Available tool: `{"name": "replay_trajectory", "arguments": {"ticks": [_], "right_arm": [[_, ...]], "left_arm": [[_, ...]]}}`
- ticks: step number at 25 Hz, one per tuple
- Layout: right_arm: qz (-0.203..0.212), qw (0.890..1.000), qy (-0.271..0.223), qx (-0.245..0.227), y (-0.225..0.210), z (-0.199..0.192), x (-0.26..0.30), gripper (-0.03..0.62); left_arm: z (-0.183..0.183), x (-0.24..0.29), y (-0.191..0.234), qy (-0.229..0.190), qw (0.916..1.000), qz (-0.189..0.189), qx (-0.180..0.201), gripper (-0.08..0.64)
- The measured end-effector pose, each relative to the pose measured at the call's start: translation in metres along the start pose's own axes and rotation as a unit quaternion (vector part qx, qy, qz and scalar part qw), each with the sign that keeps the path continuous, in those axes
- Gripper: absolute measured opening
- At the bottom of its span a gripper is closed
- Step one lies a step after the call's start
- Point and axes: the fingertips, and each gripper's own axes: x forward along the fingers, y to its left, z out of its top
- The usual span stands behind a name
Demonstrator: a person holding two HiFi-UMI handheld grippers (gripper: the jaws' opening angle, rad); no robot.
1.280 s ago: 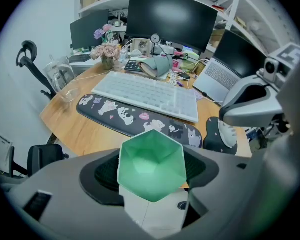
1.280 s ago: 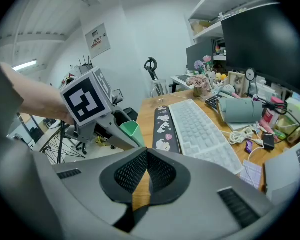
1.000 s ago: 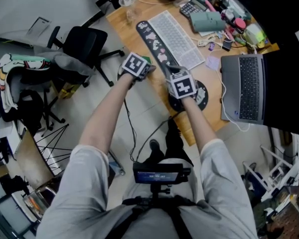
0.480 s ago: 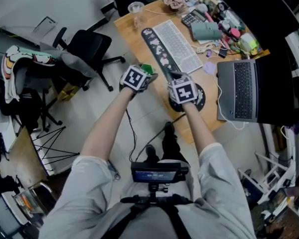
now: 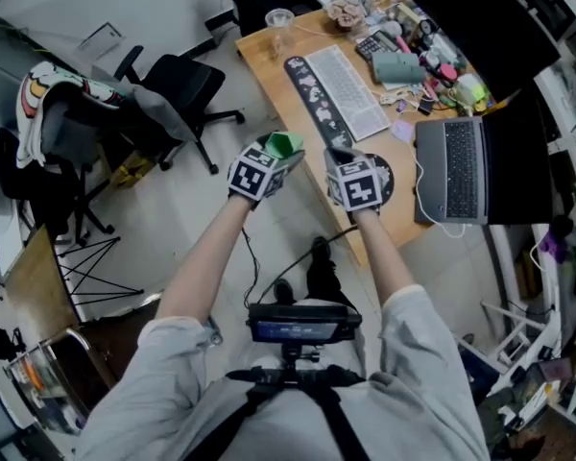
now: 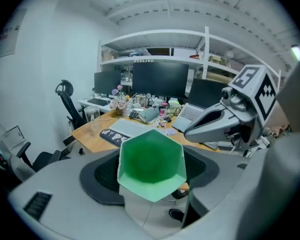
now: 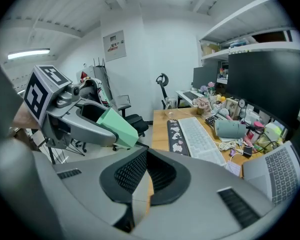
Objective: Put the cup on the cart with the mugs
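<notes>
A pale green six-sided cup point(image 6: 151, 164) sits between the dark pads of my left gripper point(image 6: 151, 184), mouth toward the camera, and the jaws are shut on its sides. In the head view the cup point(image 5: 284, 144) pokes out past the left gripper point(image 5: 274, 161), held in the air beside the desk's near corner. The right gripper point(image 5: 339, 154) hovers to its right over the desk's edge. Its pads point(image 7: 122, 174) meet with nothing between them. From the right gripper view the cup point(image 7: 115, 126) shows at the left. No cart and no mugs are in view.
A wooden desk point(image 5: 274, 70) carries a white keyboard point(image 5: 350, 89), a patterned wrist rest point(image 5: 312, 94), a laptop point(image 5: 456, 171), a clear glass point(image 5: 279, 19) and small clutter. A black office chair point(image 5: 178, 89) stands to the left on the grey floor, with cables underfoot.
Both hands have risen and moved forward. The left gripper has tipped up, so more of the green cup shows past its marker cube. The grip on the cup is unchanged.
</notes>
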Motion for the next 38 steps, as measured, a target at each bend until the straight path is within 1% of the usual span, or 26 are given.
{"name": "replay_trajectory", "arguments": {"ticks": [5, 11, 14, 18, 21, 26, 29, 32, 35, 38], "right_arm": [[-0.002, 0.999, -0.033, -0.01, 0.03, -0.011, -0.035, 0.005], [0.008, 0.997, -0.08, -0.011, 0.075, -0.023, -0.078, 0.005], [0.02, 0.995, -0.096, -0.014, 0.1, -0.031, -0.1, 0.005], [0.038, 0.993, -0.107, -0.008, 0.125, -0.039, -0.122, 0.005], [0.053, 0.992, -0.113, -0.02, 0.144, -0.04, -0.134, 0.005], [0.109, 0.985, -0.121, -0.052, 0.176, -0.046, -0.151, 0.005], [0.139, 0.98, -0.124, -0.074, 0.193, -0.052, -0.162, 0.005], [0.173, 0.973, -0.123, -0.086, 0.213, -0.065, -0.175, 0.005], [0.216, 0.963, -0.122, -0.108, 0.238, -0.076, -0.187, 0.005], [0.265, 0.948, -0.12, -0.128, 0.274, -0.086, -0.197, 0.005]], "left_arm": [[-0.007, -0.06, -0.024, -0.046, 0.9985, 0.03, 0.008, 0.336], [-0.036, -0.128, -0.04, -0.082, 0.9945, 0.065, 0.003, 0.336], [-0.05, -0.161, -0.05, -0.096, 0.9919, 0.083, 0.0, 0.336], [-0.064, -0.2, -0.065, -0.11, 0.9886, 0.102, -0.015, 0.336], [-0.074, -0.228, -0.076, -0.124, 0.9842, 0.122, -0.033, 0.336], [-0.099, -0.27, -0.098, -0.134, 0.9717, 0.184, -0.063, 0.336], [-0.115, -0.294, -0.114, -0.136, 0.9623, 0.222, -0.079, 0.336], [-0.135, -0.318, -0.135, -0.132, 0.9525, 0.258, -0.094, 0.336], [-0.154, -0.343, -0.157, -0.128, 0.9388, 0.299, -0.114, 0.336], [-0.18, -0.374, -0.178, -0.12, 0.922, 0.342, -0.137, 0.336]]}}
